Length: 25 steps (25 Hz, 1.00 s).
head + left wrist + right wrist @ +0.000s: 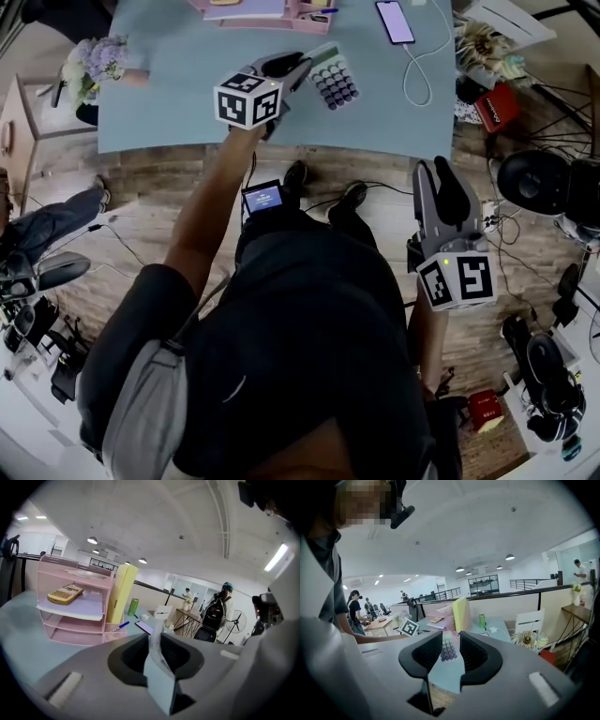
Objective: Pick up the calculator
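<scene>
The calculator, pale with dark round keys, hangs tilted over the light blue table. My left gripper is shut on its left edge. In the left gripper view the calculator shows edge-on as a thin pale slab pinched between the dark pads of my left gripper. My right gripper hovers over the wood floor in front of the table, well apart from the calculator. In the right gripper view the right gripper shows a narrow gap with nothing in it, through which the calculator is seen far off.
A pink desk organizer at the table's back carries a second, tan calculator, with a yellow folder and a green can beside it. A phone on a white cable lies back right. Flowers mark the left edge.
</scene>
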### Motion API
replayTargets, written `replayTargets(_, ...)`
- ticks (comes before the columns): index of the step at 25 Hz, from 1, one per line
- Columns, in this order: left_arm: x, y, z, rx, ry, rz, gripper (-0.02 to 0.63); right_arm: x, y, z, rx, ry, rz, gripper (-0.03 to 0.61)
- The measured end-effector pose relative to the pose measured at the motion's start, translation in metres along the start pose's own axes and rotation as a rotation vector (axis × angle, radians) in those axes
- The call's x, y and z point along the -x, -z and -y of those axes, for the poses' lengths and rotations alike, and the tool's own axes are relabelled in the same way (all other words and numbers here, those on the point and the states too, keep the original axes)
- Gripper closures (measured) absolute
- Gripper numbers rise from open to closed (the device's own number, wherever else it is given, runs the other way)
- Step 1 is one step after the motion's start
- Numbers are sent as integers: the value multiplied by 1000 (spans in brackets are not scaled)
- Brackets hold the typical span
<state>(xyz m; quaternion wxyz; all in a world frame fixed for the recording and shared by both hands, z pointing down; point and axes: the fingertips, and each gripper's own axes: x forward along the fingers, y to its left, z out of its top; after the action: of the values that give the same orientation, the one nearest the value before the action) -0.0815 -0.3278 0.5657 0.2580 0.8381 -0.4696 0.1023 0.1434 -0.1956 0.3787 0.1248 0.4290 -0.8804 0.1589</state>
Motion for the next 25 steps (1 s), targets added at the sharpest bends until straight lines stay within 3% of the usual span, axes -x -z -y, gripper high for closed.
replayTargets(10, 58, -55, 13, -67, 46, 97, 468, 10, -29, -17, 95, 57, 69, 480)
replayTargets(25, 117, -96, 13, -106, 68, 188, 468, 9, -48, -41, 100, 88, 137, 480)
